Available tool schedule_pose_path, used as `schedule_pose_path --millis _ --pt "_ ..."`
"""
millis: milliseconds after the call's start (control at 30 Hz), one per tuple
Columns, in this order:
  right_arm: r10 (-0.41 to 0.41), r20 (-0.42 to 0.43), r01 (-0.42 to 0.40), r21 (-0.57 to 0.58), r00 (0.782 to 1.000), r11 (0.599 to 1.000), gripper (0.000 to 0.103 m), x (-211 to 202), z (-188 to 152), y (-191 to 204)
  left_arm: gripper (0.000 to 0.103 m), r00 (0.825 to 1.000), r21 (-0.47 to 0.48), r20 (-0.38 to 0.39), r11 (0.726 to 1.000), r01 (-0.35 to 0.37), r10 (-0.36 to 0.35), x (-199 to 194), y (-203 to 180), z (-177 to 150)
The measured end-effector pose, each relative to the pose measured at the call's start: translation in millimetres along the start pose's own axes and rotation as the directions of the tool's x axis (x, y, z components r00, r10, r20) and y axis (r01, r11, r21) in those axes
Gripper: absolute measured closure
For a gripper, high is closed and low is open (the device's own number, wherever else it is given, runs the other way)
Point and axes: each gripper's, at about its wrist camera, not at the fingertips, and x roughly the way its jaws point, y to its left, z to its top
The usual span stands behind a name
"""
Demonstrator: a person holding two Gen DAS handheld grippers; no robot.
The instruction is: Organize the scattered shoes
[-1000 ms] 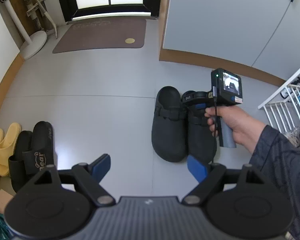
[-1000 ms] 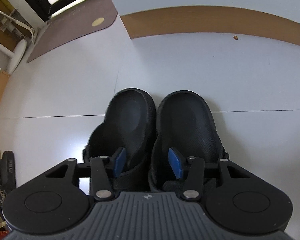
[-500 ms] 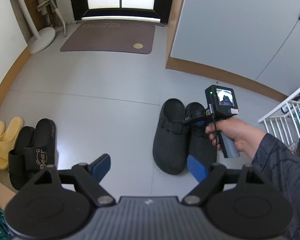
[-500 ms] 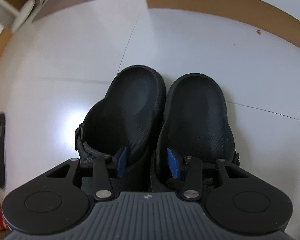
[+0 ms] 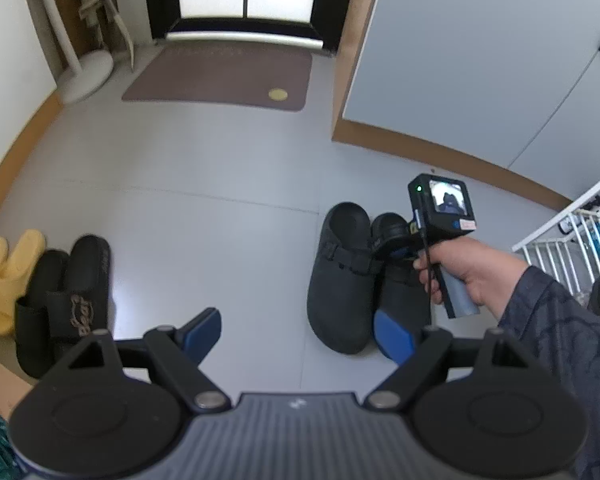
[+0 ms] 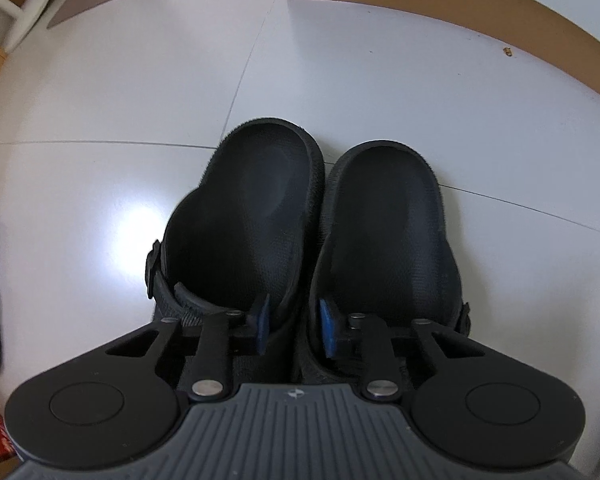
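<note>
Two black clogs lie side by side on the grey floor, the left clog and the right clog. My right gripper has one blue pad inside each clog and is shut on their two adjoining inner walls. In the left wrist view the clogs sit at centre right with the right gripper over them. My left gripper is open and empty above the floor. A pair of black slides and yellow slippers lie at the left.
A brown doormat lies before the glass door at the back. A fan base stands back left. A grey cabinet with a brown plinth is at the right. A white rack stands far right.
My right gripper's pads have closed in from a wider gap onto the clogs' adjoining walls. The left wrist view has tilted up and shows more of the door.
</note>
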Motion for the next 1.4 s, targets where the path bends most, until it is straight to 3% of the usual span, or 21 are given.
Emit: schedule_pose_path --millis 167,533,633,1033,1133,1233,1400 --pt "-0.016 -0.022 0.016 0.011 1.0 1.0 0.081 -5.6 -15.8 -11.6 0.017 1.0 0.028 0.011 1.0 -0.007 0.007 -1.8 -4.8 -1.1" --pt "-0.059 -0.09 0.062 0.033 0.994 0.998 0.081 -24.7 -89.6 -36.1 0.017 1.0 0.058 0.004 0.998 0.004 -0.005 -5.7 -5.9 -7.3" --pt "-0.072 -0.11 0.076 0.034 0.991 0.996 0.081 -29.5 -109.8 -40.9 0.018 1.0 0.067 0.006 0.998 -0.021 0.02 -4.4 -4.8 -8.3" --pt "-0.079 -0.171 0.097 0.097 0.982 0.991 0.08 -52.6 -174.6 -66.6 0.019 0.996 0.082 -0.083 0.996 -0.018 0.025 10.1 -0.5 -14.0" --pt "-0.074 -0.189 0.097 0.112 0.979 0.989 0.077 -57.9 -174.5 -68.9 0.019 0.995 0.109 -0.093 0.994 -0.012 0.022 11.1 -6.6 -17.3" --pt "-0.037 -0.203 0.068 0.148 0.979 0.987 0.068 -58.3 -164.0 -68.8 0.019 0.996 0.12 -0.093 0.993 -0.006 0.018 10.1 -10.5 -18.6" --pt "-0.079 -0.231 0.109 0.12 0.97 0.987 0.067 -50.1 -136.2 -53.2 0.019 0.996 0.126 -0.086 0.992 -0.002 0.013 8.4 -14.1 -18.4"
